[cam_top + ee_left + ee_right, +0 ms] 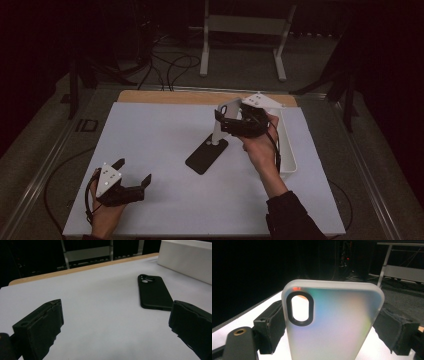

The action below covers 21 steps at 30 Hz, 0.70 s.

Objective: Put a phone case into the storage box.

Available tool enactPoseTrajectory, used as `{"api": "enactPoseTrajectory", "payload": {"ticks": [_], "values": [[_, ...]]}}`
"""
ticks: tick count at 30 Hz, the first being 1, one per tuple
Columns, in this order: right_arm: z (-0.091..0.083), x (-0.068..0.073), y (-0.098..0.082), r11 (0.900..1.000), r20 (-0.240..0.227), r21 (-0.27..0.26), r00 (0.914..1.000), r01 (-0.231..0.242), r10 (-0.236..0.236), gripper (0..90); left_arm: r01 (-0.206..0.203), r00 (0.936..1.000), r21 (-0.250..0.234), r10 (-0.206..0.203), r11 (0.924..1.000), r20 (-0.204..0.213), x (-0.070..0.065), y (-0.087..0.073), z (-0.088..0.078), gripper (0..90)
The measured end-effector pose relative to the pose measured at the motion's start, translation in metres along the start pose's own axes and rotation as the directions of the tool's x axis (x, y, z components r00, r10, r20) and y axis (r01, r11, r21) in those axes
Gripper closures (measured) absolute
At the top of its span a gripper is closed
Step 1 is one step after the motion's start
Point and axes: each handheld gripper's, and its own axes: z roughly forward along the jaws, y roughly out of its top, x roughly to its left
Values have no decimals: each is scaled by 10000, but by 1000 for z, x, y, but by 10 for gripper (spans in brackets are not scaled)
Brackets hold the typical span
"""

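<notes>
We hold the frosted phone case point(332, 322) upright between the jaws of the right gripper point(239, 121), which squeeze it by its two long edges (the widest thing these jaws take, so they stand far apart and yet they grip). Held this way, the case keeps its camera cut-out at the top and its lower end reaching down to the white sheet point(150, 145) near the middle of the table, close to the top end of the black phone case point(206, 155), though we cannot tell whether it touches. Gripping by the edges leaves the flat back free, which we judge handy for setting the case down flat or standing it in the white box point(287, 150) along the right edge of the table.

The black case lies flat, back up, its camera hole toward the far edge, just left of our right hand point(260, 147), so it is within easy reach of either hand.

Our left gripper point(127, 185) rests near the front left corner of the sheet, jaws spread and grasping nothing, pointed toward the black case, waiting, we judge, for its turn.

The bare wooden strip point(165, 96) of the table shows along the far edge.
</notes>
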Motion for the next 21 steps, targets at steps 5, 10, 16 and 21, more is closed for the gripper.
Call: {"api": "enactPoseTrajectory", "payload": {"ticks": [5,10,16,21], "values": [[2,-10,4,9999,191,-32,9997,-137,137,166,70,10000,2,-70,10000,-10,1,-1,0,2],[6,-17,8,10000,418,-8,9991,4,-4,166,0,10000,-63,0,10000,-78,1,-1,0,3],[13,-22,13,9996,674,165,9975,218,-229,166,-32,9999,-55,31,10000,-123,1,-1,0,3],[18,-27,16,9988,908,280,9949,413,-437,166,-105,9998,-27,105,9999,-183,0,-2,1,3]]}}
